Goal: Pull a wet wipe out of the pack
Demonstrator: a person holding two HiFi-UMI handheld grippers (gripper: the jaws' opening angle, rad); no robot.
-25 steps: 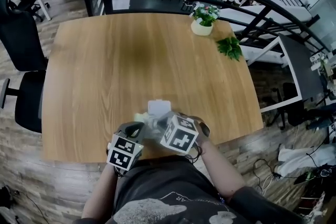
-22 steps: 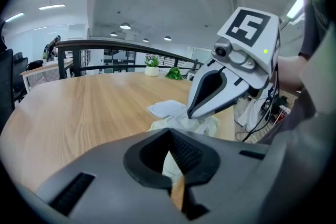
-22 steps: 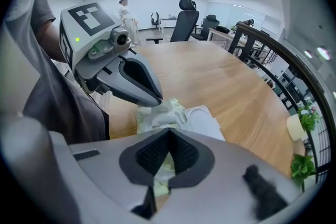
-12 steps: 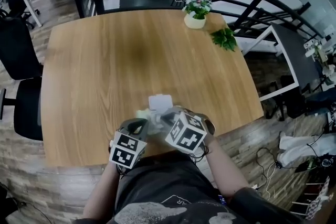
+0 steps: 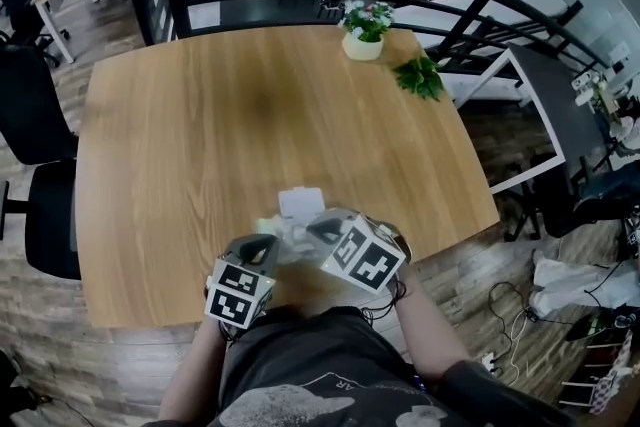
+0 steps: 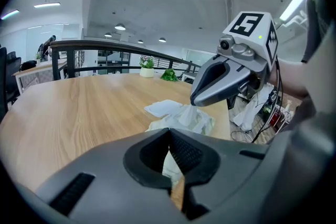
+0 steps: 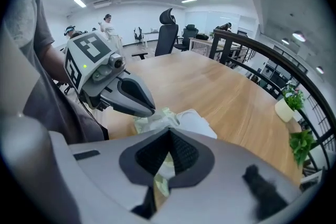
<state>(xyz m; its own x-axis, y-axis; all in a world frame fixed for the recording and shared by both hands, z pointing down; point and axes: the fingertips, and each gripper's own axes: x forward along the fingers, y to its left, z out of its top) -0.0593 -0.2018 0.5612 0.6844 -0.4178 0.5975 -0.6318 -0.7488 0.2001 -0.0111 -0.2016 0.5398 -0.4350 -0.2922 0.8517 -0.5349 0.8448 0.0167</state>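
Your R gripper has rolled a bit. Its marker cube now shows at a diff. tilt & sits slightly further toward the table's right edge, w/ a wider gap to the cube on your L gripper.

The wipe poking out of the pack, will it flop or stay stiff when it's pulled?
Probably floppy: the white wet wipe bunches into soft folds where the right tongs pinch it. It looks thin and light, so the soft pale green plastic pack might lift with it, which may be why the left tongs are shut on the pack's edge.
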